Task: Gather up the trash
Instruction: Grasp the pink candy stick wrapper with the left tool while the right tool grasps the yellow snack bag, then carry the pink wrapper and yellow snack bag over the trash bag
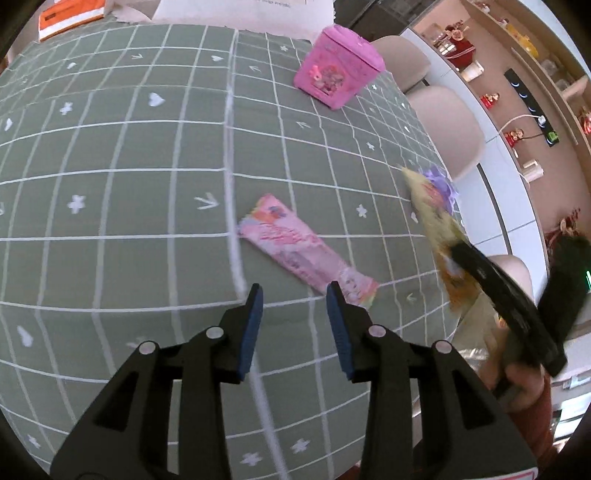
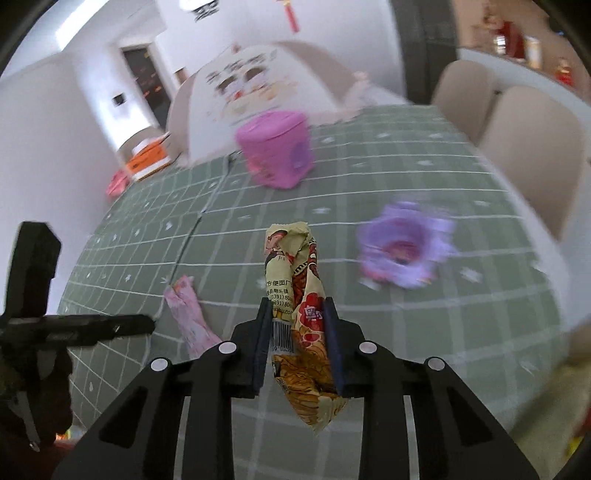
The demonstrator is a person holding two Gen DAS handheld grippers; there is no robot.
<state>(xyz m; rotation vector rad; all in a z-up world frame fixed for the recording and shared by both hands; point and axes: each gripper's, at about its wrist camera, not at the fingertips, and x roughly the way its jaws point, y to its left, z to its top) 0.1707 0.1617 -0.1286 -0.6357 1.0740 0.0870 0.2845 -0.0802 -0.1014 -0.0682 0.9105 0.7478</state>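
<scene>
My right gripper (image 2: 295, 314) is shut on a yellow and orange snack wrapper (image 2: 299, 295) and holds it above the green checked tablecloth (image 2: 369, 166); the wrapper also shows in the left wrist view (image 1: 432, 210). My left gripper (image 1: 294, 299) is open and empty, just short of a pink wrapper (image 1: 295, 247) lying flat on the cloth, also in the right wrist view (image 2: 188, 317). A crumpled purple wrapper (image 2: 404, 243) lies to the right. A pink bin (image 1: 338, 68) stands at the far side, also in the right wrist view (image 2: 277, 147).
An orange and white box (image 1: 70, 18) and a white printed bag (image 2: 243, 85) sit at the table's far edge. Beige chairs (image 1: 447, 122) stand along the right side. A shelf with ornaments (image 1: 517, 92) runs behind them.
</scene>
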